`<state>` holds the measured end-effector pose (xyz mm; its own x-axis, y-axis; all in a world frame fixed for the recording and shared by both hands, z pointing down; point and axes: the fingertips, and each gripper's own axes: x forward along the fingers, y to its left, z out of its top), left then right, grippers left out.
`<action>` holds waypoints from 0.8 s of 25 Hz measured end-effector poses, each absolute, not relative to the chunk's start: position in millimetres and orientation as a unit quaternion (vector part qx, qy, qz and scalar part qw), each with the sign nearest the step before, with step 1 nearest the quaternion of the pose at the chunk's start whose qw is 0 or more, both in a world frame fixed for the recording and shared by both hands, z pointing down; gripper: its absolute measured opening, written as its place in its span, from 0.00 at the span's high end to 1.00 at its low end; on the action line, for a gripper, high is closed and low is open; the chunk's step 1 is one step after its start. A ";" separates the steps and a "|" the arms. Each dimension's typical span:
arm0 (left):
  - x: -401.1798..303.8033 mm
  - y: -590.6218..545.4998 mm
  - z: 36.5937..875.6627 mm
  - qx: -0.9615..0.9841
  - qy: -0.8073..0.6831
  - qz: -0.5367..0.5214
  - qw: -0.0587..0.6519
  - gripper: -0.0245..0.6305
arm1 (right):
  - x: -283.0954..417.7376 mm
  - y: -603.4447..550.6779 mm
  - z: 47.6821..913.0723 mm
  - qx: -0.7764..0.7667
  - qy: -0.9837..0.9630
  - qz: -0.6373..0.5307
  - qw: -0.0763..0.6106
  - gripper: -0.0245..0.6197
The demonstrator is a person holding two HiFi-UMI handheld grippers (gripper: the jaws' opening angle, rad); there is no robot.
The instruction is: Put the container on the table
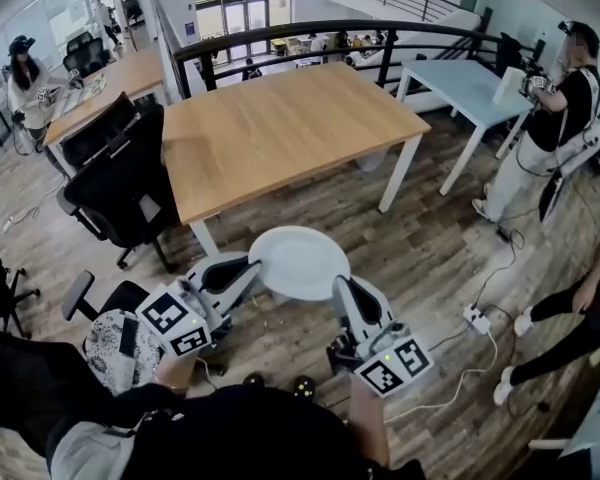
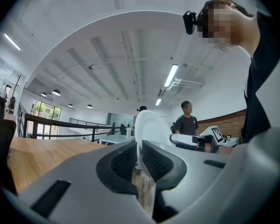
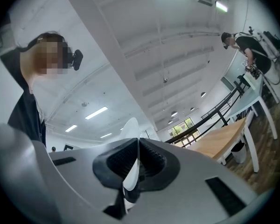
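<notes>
Evenly pinched at both rims, the container hangs short of the worktop

The white round container (image 1: 298,261) is in the air above the wood floor (image 1: 430,258), near the front edge of the wooden worktop (image 1: 280,128) but not yet over it. Two grips carry it: the left gripper (image 1: 252,266) clamps its left rim and the right gripper (image 1: 342,290) clamps the opposite rim. This probably suits a wide, shallow, thin-walled thing. A single pinch at one edge would let it tip, while two opposed pinches keep it roughly level.

In the left gripper view the fingers (image 2: 120,164) are nearly together, with only the thin white wall between them. In the right gripper view the fingers (image 3: 155,164) are likewise narrow and closed on the rim. The right gripper tilts a little upward, which likely helps bring the load to worktop height. By my judgement the carry is under way and the set-down is not yet done: raise, move forward over bare wood, lower, then release both sides.
</notes>
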<state>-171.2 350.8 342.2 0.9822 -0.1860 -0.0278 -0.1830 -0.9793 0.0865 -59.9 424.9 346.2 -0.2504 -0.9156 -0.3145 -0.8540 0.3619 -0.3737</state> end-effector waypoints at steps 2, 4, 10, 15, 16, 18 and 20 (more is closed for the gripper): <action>-165.2 355.4 342.3 0.995 -0.092 -0.017 0.042 0.89 | -53.8 429.6 346.4 -0.562 0.787 -0.064 0.246 0.92; -159.6 359.6 342.3 0.995 -0.091 -0.017 0.041 0.89 | -48.1 433.8 346.9 -0.564 0.786 -0.064 0.246 0.92; -138.7 368.3 343.0 0.995 -0.090 -0.016 0.041 0.89 | -27.3 442.3 347.6 -0.564 0.784 -0.065 0.251 0.92; -122.9 374.1 343.2 0.995 -0.087 -0.018 0.036 0.89 | -10.9 447.2 349.9 -0.566 0.782 -0.065 0.255 0.92; -120.0 374.7 342.9 0.995 -0.087 -0.018 0.036 0.89 | -7.8 447.2 350.1 -0.565 0.782 -0.065 0.255 0.92; -114.9 375.6 343.8 0.995 -0.092 -0.019 0.036 0.89 | -2.5 447.4 351.1 -0.561 0.784 -0.066 0.256 0.92; -110.2 376.4 345.6 0.994 -0.097 -0.019 0.036 0.89 | 2.6 448.0 352.2 -0.558 0.786 -0.066 0.256 0.92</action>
